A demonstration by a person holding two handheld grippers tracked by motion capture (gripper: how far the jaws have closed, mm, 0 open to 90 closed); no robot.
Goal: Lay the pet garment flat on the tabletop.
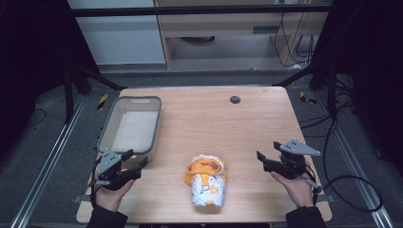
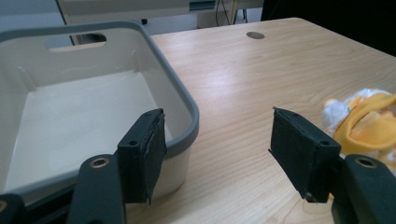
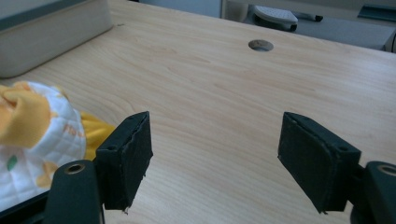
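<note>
The work seems to be at its very beginning. The small quilted garment [image 1: 206, 180], white with orange trim and little orange and green prints, lies in a bundle on the worktop [image 1: 209, 118], between the two claws and apart from both. In the high view it is to the right of the left claw [image 1: 134, 165] and to the left of the right claw [image 1: 267, 153]. Neither claw touches it.

The left claw has its jaws spread wide with nothing between them. In the left gripper view, the grey plastic tub [image 2: 184, 100] stands directly in front of the left claw, its near corner just behind the left jaw, and the garment [image 2: 369, 121] is to the side, beyond the right jaw. The tub has nothing inside, as far as I can see.

The right claw [image 3: 215, 154] is also spread wide and holds nothing. In the right gripper view, the garment [image 3: 42, 130] lies beside its left jaw, and bare wood is between the pads.

My judgement: nothing is done yet. If the garment must go into the tub, or be folded, then the reaching, the gripping and the moving all remain.

About writing: I can read no brand, label or text. The prints on the garment are too small to tell if any letters are among them.
</note>
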